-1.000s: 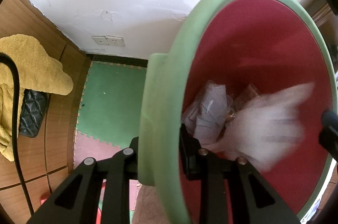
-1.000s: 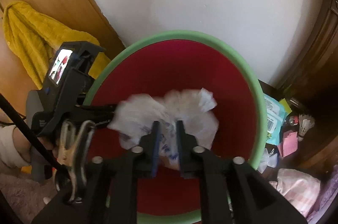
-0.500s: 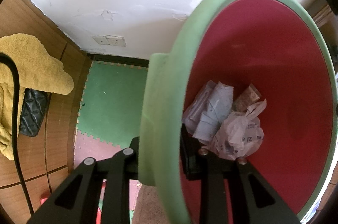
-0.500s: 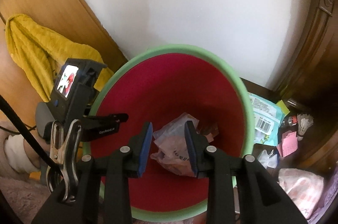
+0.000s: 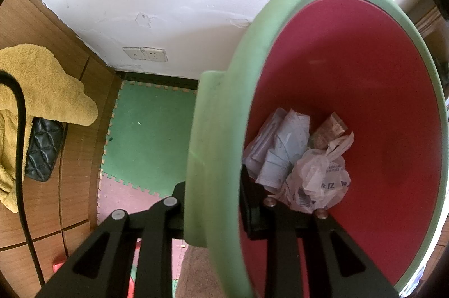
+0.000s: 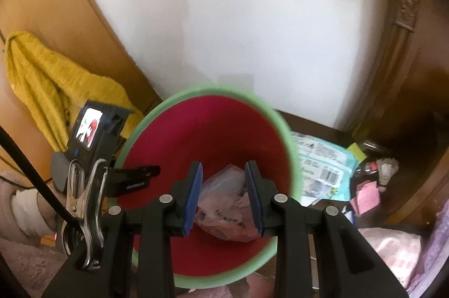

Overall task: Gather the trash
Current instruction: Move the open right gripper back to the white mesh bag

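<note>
Against the white wall (image 6: 224, 31), left tongs (image 5: 213, 202) clamp the bin (image 5: 350, 67) rim; right tongs (image 6: 224, 194) gape above, holding nothing.

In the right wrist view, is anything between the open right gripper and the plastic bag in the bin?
Nothing: the right gripper is open above the bin, the plastic bag showing between its fingers.

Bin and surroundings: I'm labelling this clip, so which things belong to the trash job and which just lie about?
Job:
bin
plastic bag
crumpled papers
left tool, clamped on the rim
right tool, open

Lying about:
yellow towel
wipes pack
shuttlecock
</note>
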Motion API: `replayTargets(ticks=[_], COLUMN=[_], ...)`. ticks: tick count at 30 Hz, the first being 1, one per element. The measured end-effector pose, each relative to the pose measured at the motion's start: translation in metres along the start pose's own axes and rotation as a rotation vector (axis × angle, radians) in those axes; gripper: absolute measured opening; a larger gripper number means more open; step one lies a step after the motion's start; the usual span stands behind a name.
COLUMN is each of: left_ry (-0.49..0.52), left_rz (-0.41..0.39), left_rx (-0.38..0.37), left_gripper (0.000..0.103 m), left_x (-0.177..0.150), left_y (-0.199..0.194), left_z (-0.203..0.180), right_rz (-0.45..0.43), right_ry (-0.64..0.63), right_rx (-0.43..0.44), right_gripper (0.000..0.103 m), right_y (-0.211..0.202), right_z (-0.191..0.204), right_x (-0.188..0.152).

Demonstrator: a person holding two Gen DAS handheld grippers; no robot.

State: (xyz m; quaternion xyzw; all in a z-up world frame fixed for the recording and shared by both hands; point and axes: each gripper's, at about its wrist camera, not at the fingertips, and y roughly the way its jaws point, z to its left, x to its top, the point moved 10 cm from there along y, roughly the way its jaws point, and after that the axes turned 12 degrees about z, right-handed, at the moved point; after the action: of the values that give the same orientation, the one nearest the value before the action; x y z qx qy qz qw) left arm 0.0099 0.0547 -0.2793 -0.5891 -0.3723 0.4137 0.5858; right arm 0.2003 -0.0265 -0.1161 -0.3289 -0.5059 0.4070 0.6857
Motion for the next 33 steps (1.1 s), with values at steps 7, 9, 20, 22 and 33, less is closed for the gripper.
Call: replayTargets(ticks=[7,9,20,22,33], left_ry=[0.000,0.001,0.000,-0.001,-0.001], left_rz=[0.000,0.000,0.000,-0.001,-0.001], left_rx=[-0.001,0.000,0.000,0.001,0.000], left_gripper=[0.024,0.024,0.024,0.024,0.024], left_x=[0.000,0.000,0.000,0.000,0.000], left_y=[0.000,0.000,0.000,0.000,0.000], left_z=[0.000,0.000,0.000,0.000,0.000], right_rz=[-0.059,-0.066,-0.041,-0.032,0.089], right_ry=[0.124,0.163,0.270,0.287,0.393], right_rx=[-0.060,-0.083,-0.175,-0.185,-0.229], right_gripper=[0.032,0.032,0.032,0.032,0.033], right_y=[-0.023,-0.027,-0.024,-0.021,0.028], right_z=[-0.048,-0.065,-0.115,-0.121,-0.167], right_x=[0.002,0.000,-0.014,-0.017,-0.068])
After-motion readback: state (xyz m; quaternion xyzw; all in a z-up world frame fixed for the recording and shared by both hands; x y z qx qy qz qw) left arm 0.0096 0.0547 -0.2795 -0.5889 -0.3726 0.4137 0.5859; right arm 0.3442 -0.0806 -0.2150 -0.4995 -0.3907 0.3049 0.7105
